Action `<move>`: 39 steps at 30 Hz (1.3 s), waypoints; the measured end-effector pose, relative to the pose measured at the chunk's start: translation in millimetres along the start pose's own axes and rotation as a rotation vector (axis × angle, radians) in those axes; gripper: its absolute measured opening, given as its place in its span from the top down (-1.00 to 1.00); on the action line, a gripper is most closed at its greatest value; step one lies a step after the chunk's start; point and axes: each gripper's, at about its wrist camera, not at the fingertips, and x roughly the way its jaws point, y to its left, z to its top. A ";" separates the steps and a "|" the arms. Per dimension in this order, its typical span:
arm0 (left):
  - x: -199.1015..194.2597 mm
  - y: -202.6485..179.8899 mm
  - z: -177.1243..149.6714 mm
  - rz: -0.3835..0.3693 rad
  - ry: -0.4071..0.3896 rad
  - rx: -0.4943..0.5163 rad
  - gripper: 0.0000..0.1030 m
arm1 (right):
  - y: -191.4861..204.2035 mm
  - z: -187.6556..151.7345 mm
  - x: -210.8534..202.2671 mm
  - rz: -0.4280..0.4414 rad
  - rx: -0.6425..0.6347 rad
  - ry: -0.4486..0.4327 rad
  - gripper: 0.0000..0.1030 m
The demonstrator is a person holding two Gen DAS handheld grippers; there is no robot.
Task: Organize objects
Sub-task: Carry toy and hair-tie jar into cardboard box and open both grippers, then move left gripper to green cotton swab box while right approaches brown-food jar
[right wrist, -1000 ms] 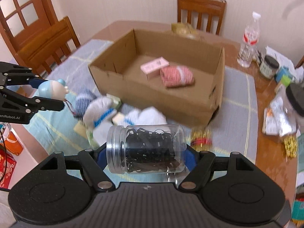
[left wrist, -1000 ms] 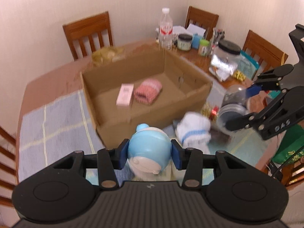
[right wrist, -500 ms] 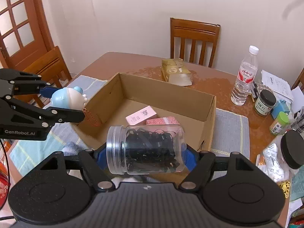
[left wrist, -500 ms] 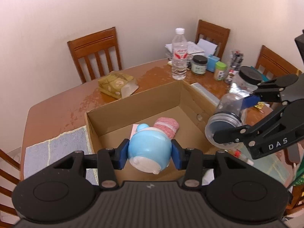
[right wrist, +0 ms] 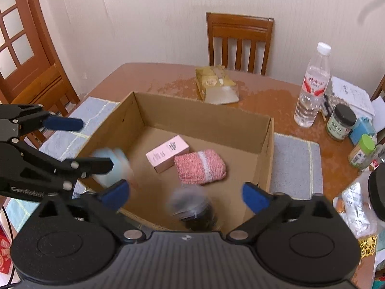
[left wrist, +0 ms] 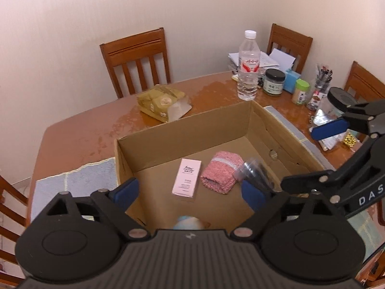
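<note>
Both claws are spread wide over the open brown cardboard box (right wrist: 264, 149), nothing pinched. The left claw (left wrist: 190, 192) has its blue pads apart, and the round light-blue plastic toy (right wrist: 113, 166) shows as a blur just under it, at the box's near-left corner. The right claw (right wrist: 185, 192) is just as empty, with the clear plastic jar of dark clips (right wrist: 195, 210) smeared below it near the front wall.

I'd say this is the release step, so the good move is to keep both claws splayed and lift straight up, not sideways, so a pad doesn't clip the thin corrugated wall. The jar is smooth and cylindrical, so it'll probably roll; the toy is rounded too.

Further in, the flat pale-pink carton (right wrist: 167, 153) lies touching the soft red-and-white knitted roll (right wrist: 199, 167), which should cushion anything rolling into it.

Beyond the box, a crinkly yellow-green packet (right wrist: 214, 86) and a clear plastic water bottle (right wrist: 312, 86) sit on the glossy wooden tabletop (right wrist: 149, 77).
</note>
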 end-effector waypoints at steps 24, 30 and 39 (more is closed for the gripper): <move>-31.8 -35.7 -74.1 0.057 0.028 -0.054 -0.92 | -2.3 -65.4 -26.7 0.001 0.055 0.004 -1.00; -29.4 -49.0 -97.2 0.058 0.054 -0.070 -0.92 | 0.5 -98.8 -38.0 -0.066 0.067 0.000 -1.00; -20.2 -58.3 -121.3 0.065 0.090 -0.123 -0.92 | 1.9 -138.1 -45.7 -0.132 0.077 0.024 -1.00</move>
